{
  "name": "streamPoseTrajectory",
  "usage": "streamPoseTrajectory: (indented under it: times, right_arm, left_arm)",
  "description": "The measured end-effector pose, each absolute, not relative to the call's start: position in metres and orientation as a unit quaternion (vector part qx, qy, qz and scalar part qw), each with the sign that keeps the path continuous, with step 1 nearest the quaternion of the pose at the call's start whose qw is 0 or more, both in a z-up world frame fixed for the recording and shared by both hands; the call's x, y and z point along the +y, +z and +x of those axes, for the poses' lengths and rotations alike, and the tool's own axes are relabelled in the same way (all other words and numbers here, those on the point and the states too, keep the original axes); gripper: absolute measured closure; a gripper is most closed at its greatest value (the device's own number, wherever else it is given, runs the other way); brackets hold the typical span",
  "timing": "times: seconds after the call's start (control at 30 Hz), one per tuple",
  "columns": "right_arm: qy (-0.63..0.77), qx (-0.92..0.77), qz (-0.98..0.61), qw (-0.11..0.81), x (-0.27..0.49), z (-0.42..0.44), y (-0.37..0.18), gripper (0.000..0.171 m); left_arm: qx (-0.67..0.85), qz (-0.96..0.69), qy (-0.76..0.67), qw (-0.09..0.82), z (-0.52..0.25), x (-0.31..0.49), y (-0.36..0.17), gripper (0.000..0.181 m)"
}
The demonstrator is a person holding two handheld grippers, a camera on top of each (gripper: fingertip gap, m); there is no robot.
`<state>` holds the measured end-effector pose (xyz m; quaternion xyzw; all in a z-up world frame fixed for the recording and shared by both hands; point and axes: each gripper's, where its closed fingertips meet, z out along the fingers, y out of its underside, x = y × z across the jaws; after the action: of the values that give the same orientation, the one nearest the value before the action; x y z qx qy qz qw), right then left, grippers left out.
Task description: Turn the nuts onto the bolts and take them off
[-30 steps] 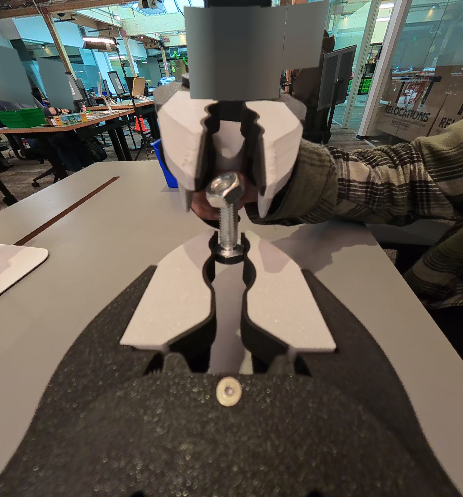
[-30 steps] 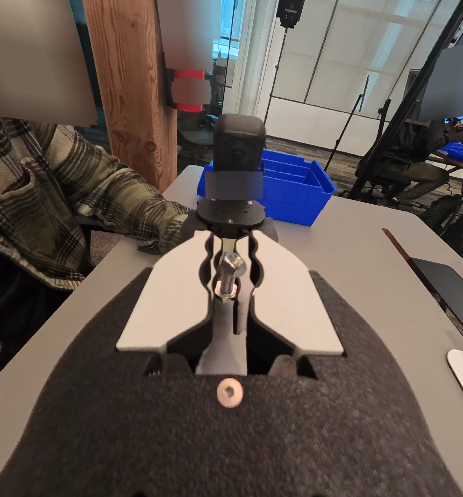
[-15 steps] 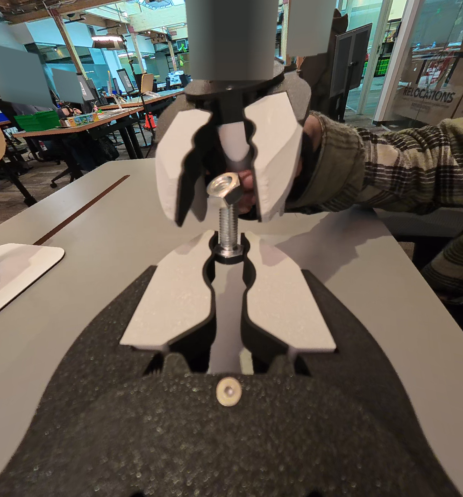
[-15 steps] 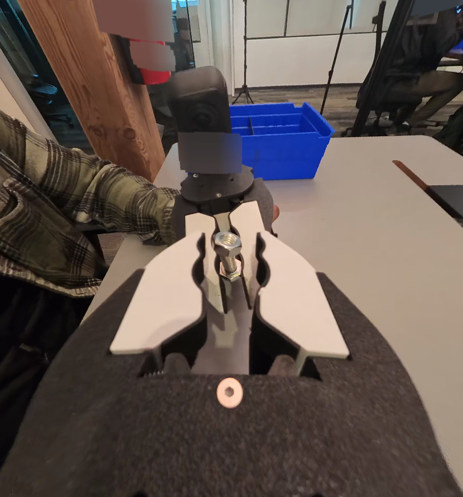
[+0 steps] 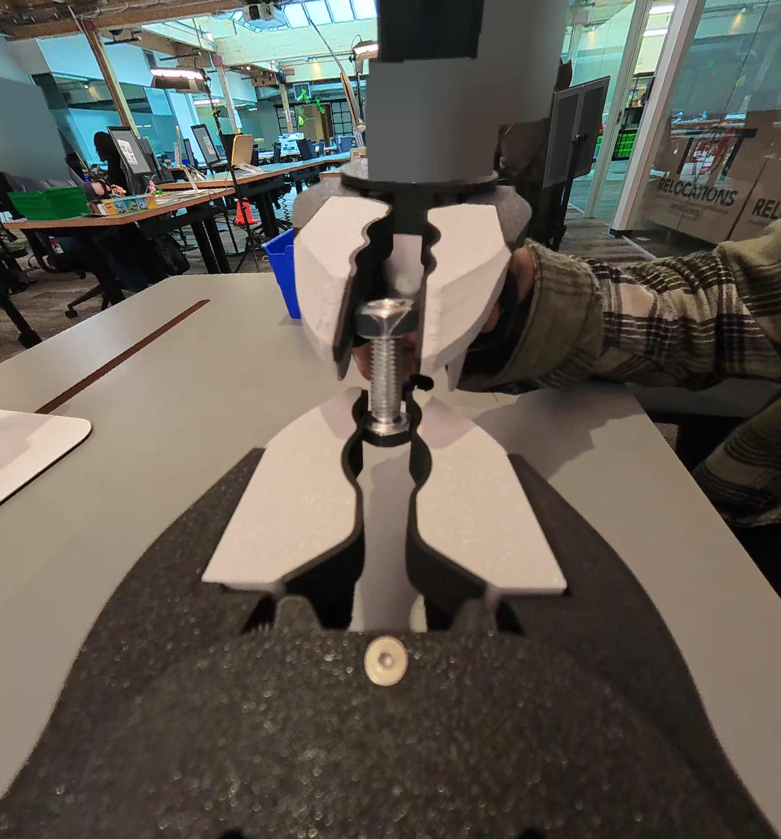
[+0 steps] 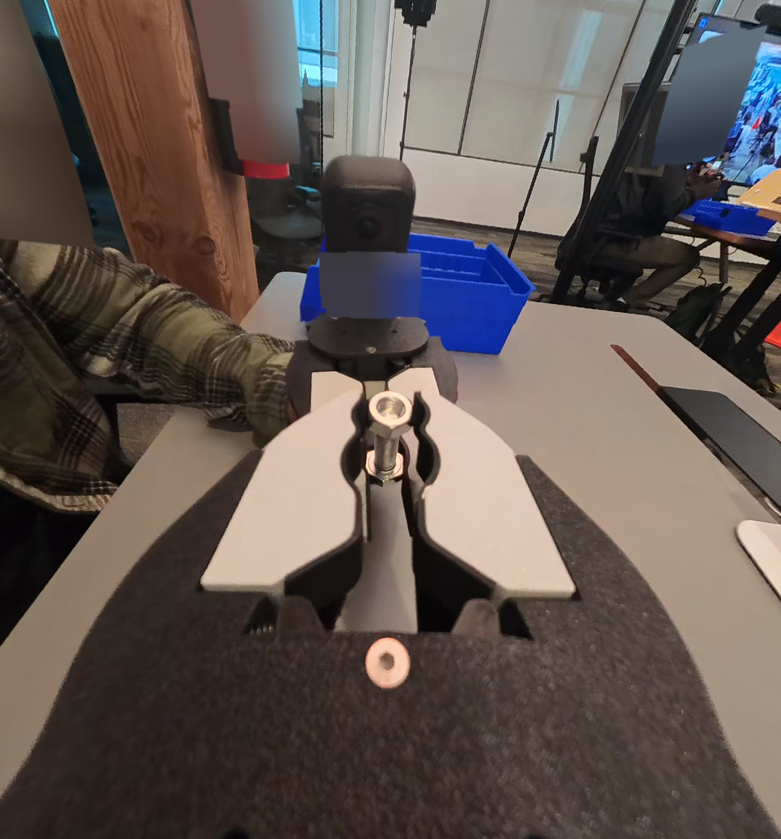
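Item: one steel bolt (image 5: pixel 383 377), upright above the grey worktop (image 5: pixel 197 363), near the edge where a plaid sleeve (image 5: pixel 652 318) reaches in; my left hand-held gripper (image 5: pixel 388 404) is clenched on its hex head at the lower end. Item: one nut (image 6: pixel 389 412), seated on the top of the thread with its bore showing, flanked closely by the fingers of my right hand-held gripper (image 6: pixel 389 404), which points down over it; I cannot tell whether they press it. Also listed: a blue bin (image 6: pixel 470 308) at the worktop's far edge.
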<state>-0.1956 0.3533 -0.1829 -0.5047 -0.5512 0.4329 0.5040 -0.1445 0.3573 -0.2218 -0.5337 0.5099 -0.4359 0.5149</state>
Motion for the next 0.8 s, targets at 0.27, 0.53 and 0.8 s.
streamPoseTrajectory:
  times: [0.27, 0.53, 0.8]
  right_arm:
    - [0.386, -0.626, -0.461, 0.497, 0.346, -0.192, -0.187, 0.153]
    - [0.413, -0.642, -0.444, 0.469, 0.342, -0.191, -0.192, 0.153]
    - [0.414, -0.637, -0.452, 0.467, 0.345, -0.189, -0.192, 0.152]
  left_arm:
    - [0.530, -0.524, -0.450, 0.492, -0.142, 0.349, -0.224, 0.166]
    - [0.545, -0.521, -0.456, 0.473, -0.142, 0.345, -0.230, 0.166]
    - [0.538, -0.527, -0.455, 0.475, -0.141, 0.348, -0.230, 0.166]
